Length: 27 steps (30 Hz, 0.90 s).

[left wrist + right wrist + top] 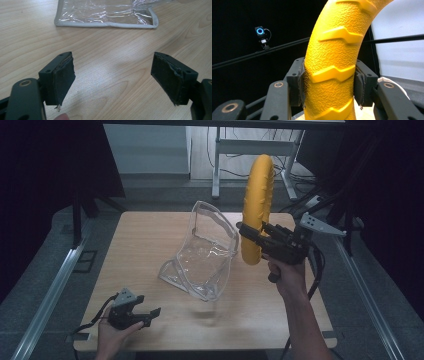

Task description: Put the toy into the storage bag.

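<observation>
A yellow textured ring stands upright in the air over the table's right side, with my right gripper shut on its lower rim. In the right gripper view the ring rises between both pads. A clear plastic pouch with grey trim sits open and half upright in the middle of the wooden table. My left gripper rests near the front left edge, open and holding nothing. Its own view shows the pouch's flat grey-edged bottom beyond the spread gripper.
Metal rails run along both sides of the table. A white table frame and cables lie on the floor behind. Dark curtains close in left and right. A small camera with a blue light ring hangs on a bar.
</observation>
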### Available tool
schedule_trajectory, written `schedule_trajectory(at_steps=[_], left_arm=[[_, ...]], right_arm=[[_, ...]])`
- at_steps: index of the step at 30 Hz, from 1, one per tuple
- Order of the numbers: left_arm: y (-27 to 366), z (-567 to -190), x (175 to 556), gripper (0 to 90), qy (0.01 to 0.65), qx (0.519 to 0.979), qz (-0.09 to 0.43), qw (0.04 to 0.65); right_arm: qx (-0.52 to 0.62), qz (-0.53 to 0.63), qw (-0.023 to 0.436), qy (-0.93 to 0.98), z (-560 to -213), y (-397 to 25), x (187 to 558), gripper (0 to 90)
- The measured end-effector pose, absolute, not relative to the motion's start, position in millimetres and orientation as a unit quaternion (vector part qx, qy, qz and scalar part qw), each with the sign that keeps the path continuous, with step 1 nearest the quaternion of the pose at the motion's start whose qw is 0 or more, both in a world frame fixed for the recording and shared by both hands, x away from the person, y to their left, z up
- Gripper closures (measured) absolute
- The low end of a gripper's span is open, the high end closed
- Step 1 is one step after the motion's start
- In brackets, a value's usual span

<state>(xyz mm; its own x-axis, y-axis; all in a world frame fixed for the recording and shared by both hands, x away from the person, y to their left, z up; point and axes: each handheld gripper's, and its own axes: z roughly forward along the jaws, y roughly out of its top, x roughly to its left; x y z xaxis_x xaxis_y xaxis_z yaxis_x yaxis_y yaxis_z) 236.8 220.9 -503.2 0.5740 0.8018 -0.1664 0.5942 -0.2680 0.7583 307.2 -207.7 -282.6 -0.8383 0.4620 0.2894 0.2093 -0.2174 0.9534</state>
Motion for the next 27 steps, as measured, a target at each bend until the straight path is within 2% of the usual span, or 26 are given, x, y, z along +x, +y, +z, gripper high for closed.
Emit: schedule_trajectory(at_steps=[9,27], left_arm=[[223,-501,236,18.8,0.445,0.785,0.125,0.413],[223,-502,236,18.8,0.443,0.787,0.126,0.410]], right_arm=[[0.236,0.740,0.093,0.623,-264,-181,301,50.2],[0.190,0.744,0.049,0.638,-264,-126,298,50.1]])
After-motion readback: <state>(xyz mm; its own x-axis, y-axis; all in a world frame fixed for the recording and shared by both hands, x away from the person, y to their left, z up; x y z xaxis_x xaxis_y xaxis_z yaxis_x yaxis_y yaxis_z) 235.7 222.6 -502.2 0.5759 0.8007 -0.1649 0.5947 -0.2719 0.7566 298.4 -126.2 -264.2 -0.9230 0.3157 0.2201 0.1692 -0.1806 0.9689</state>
